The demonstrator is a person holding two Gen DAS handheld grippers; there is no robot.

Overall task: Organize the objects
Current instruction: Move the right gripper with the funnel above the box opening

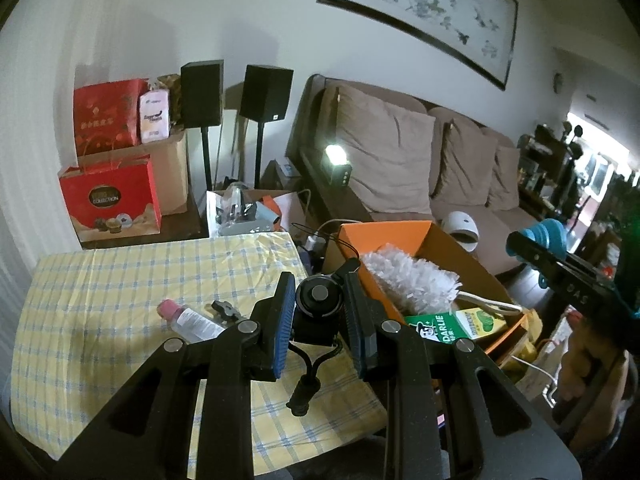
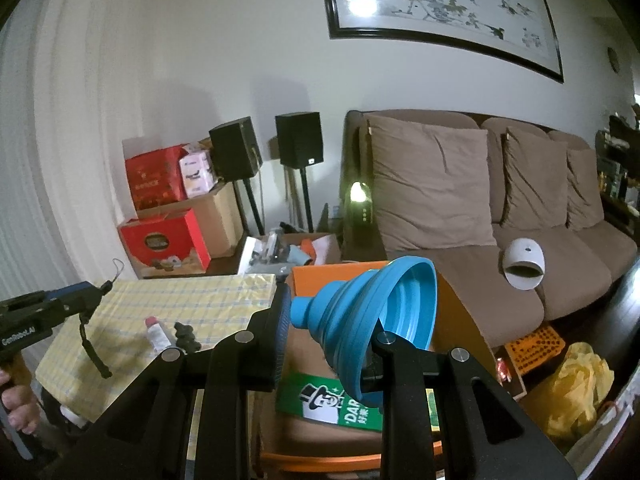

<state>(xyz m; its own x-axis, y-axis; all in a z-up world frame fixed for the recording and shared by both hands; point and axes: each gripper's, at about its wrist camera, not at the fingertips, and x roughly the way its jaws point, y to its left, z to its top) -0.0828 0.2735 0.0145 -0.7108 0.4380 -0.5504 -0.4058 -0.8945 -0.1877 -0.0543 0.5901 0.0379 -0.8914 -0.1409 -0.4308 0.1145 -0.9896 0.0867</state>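
In the left wrist view, the left tool (image 1: 318, 316) sits low in the centre of the frame, its blue-padded fingers clenched on a small round black device (image 1: 319, 298) whose cord hangs below. Under it spreads the worktop (image 1: 120, 280), covered in a yellow and blue checked cloth, with a clear bottle with a pink cap (image 1: 188, 318) lying on its side just beside a small dark clip (image 1: 226, 310). To the right stands an orange box (image 1: 384, 236) holding a fluffy white duster (image 1: 408, 280) and a green toothpaste carton (image 1: 434, 326). A brown sofa (image 1: 420, 160) with cushions fills the upper right, a framed painting (image 1: 420, 4) hangs above it, and two black speakers (image 1: 236, 94) and red gift bags (image 1: 110, 196) stand at the left wall. In the right wrist view, the right tool (image 2: 328, 344) at the centre bottom grips a blue collapsible funnel (image 2: 376, 316), held over the orange box (image 2: 320, 276); the checked worktop (image 2: 180, 304) lies at the left, and a yellow plastic bag (image 2: 580, 388) sits on the floor at the lower right.
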